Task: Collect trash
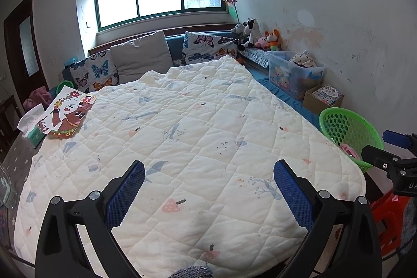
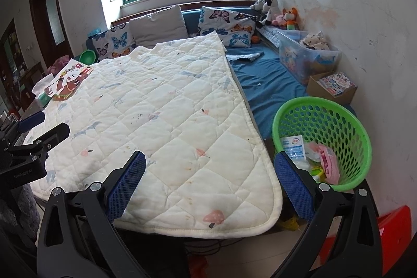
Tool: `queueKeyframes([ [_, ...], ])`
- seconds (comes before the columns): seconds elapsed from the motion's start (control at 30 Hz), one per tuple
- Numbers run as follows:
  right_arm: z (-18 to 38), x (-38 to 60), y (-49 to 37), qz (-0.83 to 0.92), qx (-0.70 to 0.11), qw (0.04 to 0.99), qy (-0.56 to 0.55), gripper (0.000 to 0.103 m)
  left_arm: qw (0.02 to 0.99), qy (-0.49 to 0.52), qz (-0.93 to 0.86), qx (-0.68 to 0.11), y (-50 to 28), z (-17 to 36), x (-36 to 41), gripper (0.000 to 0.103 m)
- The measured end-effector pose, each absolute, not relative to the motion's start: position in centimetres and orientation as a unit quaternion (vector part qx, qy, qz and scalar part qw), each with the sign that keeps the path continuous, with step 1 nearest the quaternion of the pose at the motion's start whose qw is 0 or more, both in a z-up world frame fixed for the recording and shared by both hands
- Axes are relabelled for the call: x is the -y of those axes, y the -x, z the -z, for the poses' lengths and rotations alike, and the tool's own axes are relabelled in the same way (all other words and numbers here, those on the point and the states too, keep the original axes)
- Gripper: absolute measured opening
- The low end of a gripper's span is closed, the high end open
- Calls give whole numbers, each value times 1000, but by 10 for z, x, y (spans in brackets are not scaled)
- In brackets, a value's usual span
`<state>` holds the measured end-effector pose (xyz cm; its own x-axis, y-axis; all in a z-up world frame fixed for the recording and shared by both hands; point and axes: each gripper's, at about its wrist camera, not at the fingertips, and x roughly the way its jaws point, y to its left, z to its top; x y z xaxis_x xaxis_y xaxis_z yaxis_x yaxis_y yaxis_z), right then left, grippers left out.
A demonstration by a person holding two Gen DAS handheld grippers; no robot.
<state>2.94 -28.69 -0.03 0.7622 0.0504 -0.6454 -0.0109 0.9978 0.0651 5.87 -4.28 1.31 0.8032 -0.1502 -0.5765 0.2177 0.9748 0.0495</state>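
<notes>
A green perforated basket [image 2: 323,119] stands at the bed's right edge and holds wrappers and packets, among them a white packet [image 2: 294,145] and a pink wrapper [image 2: 329,163]. In the left wrist view the basket [image 1: 349,129] shows at the right. My left gripper [image 1: 208,189] hovers open over the white quilt [image 1: 195,127], nothing between its blue pads. My right gripper [image 2: 209,186] is open too, over the quilt's near right corner, its right finger [image 2: 294,186] in front of the basket. A cartoon sheet [image 1: 69,113] and a tissue pack [image 1: 31,127] lie at the quilt's far left.
Butterfly pillows [image 1: 96,72] and a grey pillow [image 1: 140,56] line the headboard. Stuffed toys [image 1: 258,35], a clear storage bin [image 1: 294,72] and a cardboard box [image 1: 325,95] sit along the right wall. A red stool [image 2: 391,231] stands at the lower right. A door [image 1: 23,43] is on the left.
</notes>
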Motion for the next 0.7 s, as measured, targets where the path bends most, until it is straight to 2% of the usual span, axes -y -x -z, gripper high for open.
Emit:
queueKeyframes([
  [0.7, 6, 284, -32, -21, -348, 937, -30, 98, 949, -53, 94, -297, -58, -11, 42, 96],
])
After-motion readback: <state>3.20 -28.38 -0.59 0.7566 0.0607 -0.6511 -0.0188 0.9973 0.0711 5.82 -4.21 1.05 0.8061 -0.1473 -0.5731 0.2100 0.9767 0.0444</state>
